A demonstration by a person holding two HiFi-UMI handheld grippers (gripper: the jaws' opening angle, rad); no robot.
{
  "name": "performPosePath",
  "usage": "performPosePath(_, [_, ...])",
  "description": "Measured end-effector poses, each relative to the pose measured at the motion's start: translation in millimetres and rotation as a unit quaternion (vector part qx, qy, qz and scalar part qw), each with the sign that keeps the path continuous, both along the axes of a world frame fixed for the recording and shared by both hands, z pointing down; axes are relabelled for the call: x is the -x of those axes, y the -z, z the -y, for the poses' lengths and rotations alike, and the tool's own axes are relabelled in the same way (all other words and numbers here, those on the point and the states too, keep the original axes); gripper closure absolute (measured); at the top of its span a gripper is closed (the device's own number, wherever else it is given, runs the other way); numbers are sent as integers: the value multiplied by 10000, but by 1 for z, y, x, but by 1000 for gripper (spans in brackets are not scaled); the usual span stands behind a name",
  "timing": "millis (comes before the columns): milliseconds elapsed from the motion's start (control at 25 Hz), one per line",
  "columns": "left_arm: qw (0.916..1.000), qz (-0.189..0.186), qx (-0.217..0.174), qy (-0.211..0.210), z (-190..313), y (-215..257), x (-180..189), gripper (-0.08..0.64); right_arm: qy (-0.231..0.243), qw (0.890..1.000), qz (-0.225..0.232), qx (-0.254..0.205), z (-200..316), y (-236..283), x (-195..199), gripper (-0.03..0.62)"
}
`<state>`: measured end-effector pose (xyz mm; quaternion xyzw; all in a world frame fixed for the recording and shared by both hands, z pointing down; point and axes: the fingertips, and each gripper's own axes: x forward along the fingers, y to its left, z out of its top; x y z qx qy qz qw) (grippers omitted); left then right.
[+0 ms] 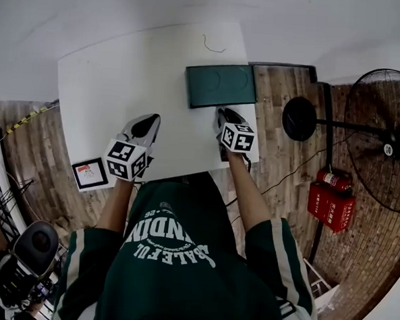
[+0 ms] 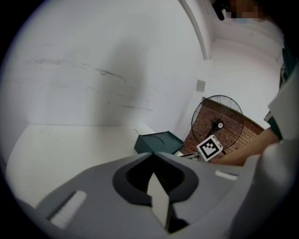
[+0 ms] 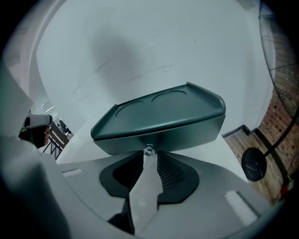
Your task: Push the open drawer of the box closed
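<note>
Box (image 1: pixel 221 86), dark green, flat-lidded, sits on the white desk (image 1: pixel 124 70) at its far right edge. Two round recesses are moulded in the lid. Drawer (image 3: pixel 159 137) faces the person, with a small clear knob (image 3: pixel 149 150) at the middle of its front. A thin seam runs under the lid. Cannot tell whether the drawer is fully home.

Right gripper (image 3: pixel 148 156) points down at the drawer front. Its jaws are drawn together, nothing between them, and their tips are right at the knob. Touching or just short of it, cannot tell.

Left gripper (image 1: pixel 147 124) hangs over bare desk, well apart from the box, to the left and nearer the person. Its jaws are closed and empty.

Small framed card (image 1: pixel 91 173) lies at the near left corner of the desk. Standing fan (image 1: pixel 380 136) and a red case (image 1: pixel 331 206) are on the wood floor to the right.
</note>
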<state>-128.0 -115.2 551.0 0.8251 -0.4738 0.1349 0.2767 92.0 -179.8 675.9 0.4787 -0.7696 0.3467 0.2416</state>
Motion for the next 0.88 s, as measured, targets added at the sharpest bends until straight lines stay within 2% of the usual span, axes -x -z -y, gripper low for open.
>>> performPosePath(240, [9996,111,-144,224,-1,16,2,508,37,10000,66,-6,-25,11,-6,522])
performPosePath(280, [9994,131,-186,278,-2,20,2,508,117,9999,65,-89,-28,17,-6,524])
performPosePath(360, [9985,173,-313,419,-2,29,2,508,307,9989,78,-359,-25,36,-4,591])
performPosePath(480, [9965,229,-529,607,-6,46,-3,508,605,9941,154,-882,-19,73,0,591])
performPosePath(640, [9935,283,-763,793,-13,65,-12,508,1009,9810,220,-1645,-18,131,10,591])
performPosePath(880, [9869,397,-1262,922,-20,101,-29,508,1404,9537,514,-2610,-25,210,18,591])
